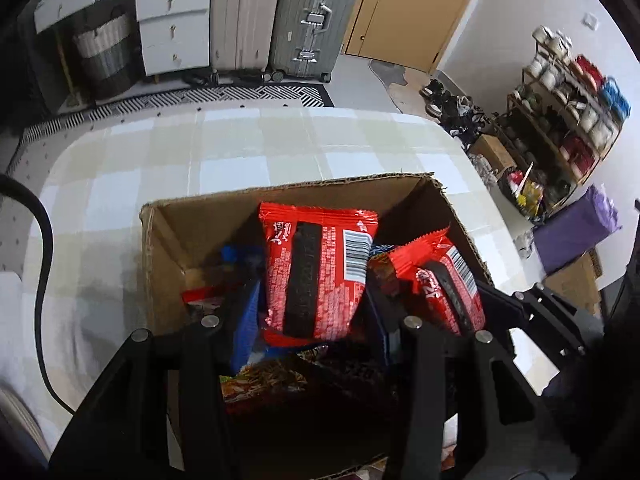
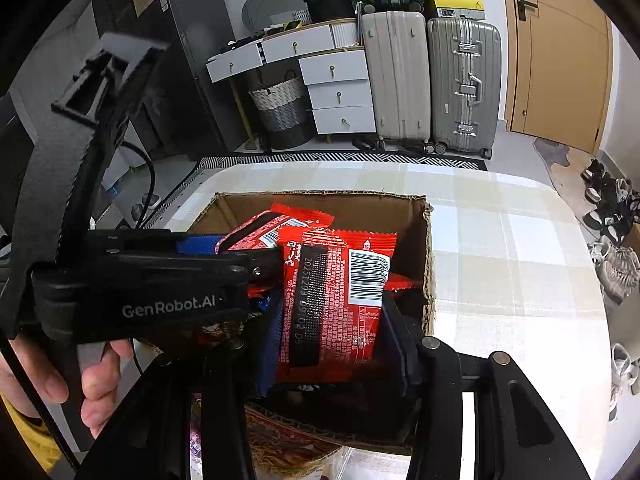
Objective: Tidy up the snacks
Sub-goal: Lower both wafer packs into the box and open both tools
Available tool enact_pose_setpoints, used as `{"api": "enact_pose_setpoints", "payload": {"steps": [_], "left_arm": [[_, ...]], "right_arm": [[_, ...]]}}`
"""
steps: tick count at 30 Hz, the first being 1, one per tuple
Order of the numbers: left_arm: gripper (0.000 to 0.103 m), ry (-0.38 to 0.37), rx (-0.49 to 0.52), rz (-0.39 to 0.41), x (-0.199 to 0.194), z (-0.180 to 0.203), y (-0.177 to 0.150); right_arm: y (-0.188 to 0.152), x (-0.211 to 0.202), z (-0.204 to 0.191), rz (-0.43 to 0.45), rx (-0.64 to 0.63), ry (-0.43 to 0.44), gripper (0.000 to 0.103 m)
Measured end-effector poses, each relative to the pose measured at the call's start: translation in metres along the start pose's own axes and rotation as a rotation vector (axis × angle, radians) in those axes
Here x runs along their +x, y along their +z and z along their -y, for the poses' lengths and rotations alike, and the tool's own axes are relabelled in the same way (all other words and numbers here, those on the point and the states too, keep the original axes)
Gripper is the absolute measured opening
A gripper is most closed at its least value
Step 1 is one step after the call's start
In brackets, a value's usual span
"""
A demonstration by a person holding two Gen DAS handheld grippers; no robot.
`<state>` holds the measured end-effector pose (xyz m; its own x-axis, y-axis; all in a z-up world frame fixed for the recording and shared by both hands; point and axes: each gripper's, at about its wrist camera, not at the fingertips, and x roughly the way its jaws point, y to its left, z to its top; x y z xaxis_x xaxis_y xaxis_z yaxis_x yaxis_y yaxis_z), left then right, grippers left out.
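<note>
Two red packets, each between hand-held gripper fingers

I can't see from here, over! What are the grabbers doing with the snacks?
Left gripper shut on a red snack packet, right gripper on another red packet. Both over the cardboard box, already crowded with packets.

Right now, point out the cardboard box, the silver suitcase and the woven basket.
cardboard box (image 2: pixel 429 264): right wrist view, on its right wall.
silver suitcase (image 2: pixel 464 84): right wrist view, on its front shell.
woven basket (image 2: pixel 282 108): right wrist view, on its side.
</note>
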<state>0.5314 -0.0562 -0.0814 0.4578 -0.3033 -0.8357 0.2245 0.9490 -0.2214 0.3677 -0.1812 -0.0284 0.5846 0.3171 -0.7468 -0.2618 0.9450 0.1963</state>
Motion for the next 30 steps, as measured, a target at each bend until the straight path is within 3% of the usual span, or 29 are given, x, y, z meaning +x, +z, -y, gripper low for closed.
{"api": "enact_pose_setpoints", "payload": {"steps": [3,14,22,30], "left_arm": [[0.043,0.019,0.031,0.022,-0.004,0.002,-0.003],[0.043,-0.017,0.046,0.042,-0.03,-0.002,-0.011],[0.049,-0.019,0.082,0.074,-0.049,0.005,-0.018],[0.057,-0.027,0.056,0.092,-0.064,0.003,-0.024]], "right_arm": [[-0.001,0.0,-0.002,-0.001,-0.015,-0.006,0.045],[0.002,0.003,-0.003,-0.007,-0.016,-0.013,0.045],[0.004,0.003,-0.001,-0.009,0.017,0.005,0.045],[0.005,-0.002,0.001,-0.004,0.038,0.002,0.045]]}}
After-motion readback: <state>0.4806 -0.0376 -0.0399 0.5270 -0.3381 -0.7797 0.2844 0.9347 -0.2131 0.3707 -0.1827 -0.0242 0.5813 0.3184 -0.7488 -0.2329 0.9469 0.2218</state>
